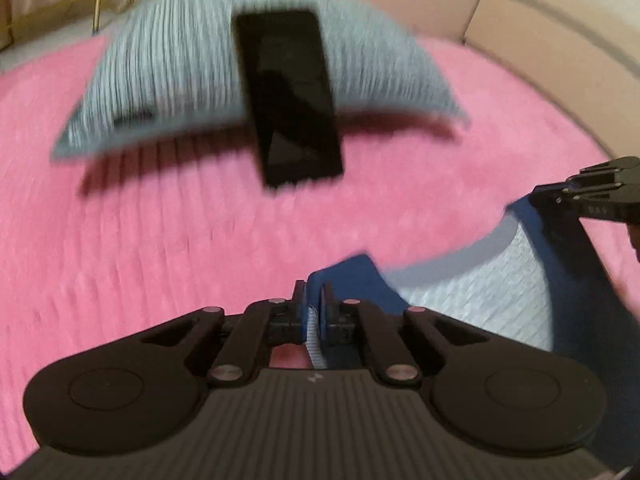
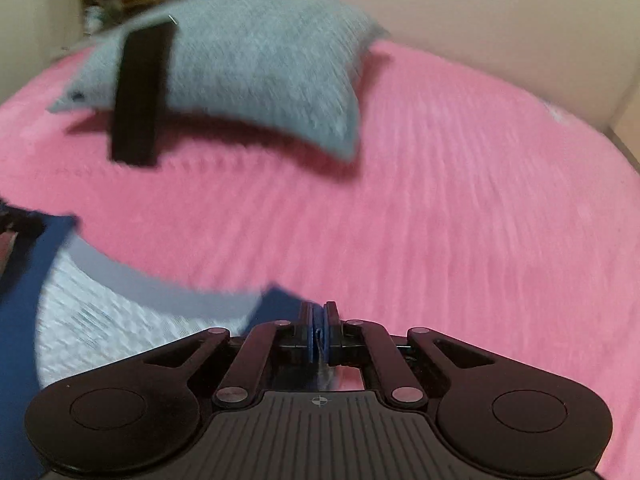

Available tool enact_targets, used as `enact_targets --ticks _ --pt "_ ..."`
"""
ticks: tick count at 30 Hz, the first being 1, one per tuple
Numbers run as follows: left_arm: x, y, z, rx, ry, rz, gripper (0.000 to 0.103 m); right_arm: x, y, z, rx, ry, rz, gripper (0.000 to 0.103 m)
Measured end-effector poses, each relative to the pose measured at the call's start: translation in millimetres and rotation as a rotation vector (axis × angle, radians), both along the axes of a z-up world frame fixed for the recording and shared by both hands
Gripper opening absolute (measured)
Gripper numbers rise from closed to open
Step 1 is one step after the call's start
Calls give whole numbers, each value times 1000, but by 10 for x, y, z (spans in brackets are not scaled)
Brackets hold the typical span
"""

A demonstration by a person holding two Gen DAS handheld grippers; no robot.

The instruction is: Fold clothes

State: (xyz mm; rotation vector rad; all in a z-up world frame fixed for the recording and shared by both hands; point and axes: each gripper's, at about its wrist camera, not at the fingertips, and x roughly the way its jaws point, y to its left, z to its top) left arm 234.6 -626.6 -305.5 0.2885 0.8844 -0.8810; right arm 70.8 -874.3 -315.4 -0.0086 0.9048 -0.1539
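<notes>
A white ribbed garment with dark blue shoulder parts hangs between my two grippers above the pink bed; it also shows in the right wrist view. My left gripper is shut on one blue shoulder of the garment. My right gripper is shut on the other blue shoulder. The right gripper also shows at the right edge of the left wrist view, holding the blue fabric. Both views are blurred by motion.
A pink fuzzy bed cover fills both views. A grey ribbed pillow lies at the far side with a black phone leaning on it; both show in the right wrist view. A beige headboard borders the bed.
</notes>
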Motion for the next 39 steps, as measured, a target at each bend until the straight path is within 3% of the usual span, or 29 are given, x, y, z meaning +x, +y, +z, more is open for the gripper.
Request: enact_targets --ticks 1,2,3,7,11,15,21,24,29,34,39 --pt "-17 42 -29 -10 -5 10 10 -61 11 -20 -3 -18 -23 57" --pt "-25 88 -24 -26 -5 20 13 -136 19 -12 -4 -39 -42 73" --pt "-25 134 -5 -30 1 32 16 -212 25 17 10 -51 -40 77" --pt "-76 463 190 -38 9 73 26 -614 90 247 40 -64 -27 77" --pt "-350 1085 459 -39 34 143 31 -1395 569 443 123 -16 20 77" --pt "-976 1792 548 25 123 214 31 -2176 1049 635 206 32 66 77" --pt "-2165 2512 436 84 305 240 31 -3150 1675 420 288 222 72 77" --pt "-2648 2666 281 125 350 220 30 -3544 1867 226 221 343 68 77" --pt "-3092 2789 173 253 256 99 32 -4171 1868 207 200 377 -75 77" --pt "-3192 2913 255 262 220 28 31 -4629 1819 164 226 410 -356 77" --pt "-3435 3175 426 246 201 -44 29 -4698 2276 449 193 329 -373 77"
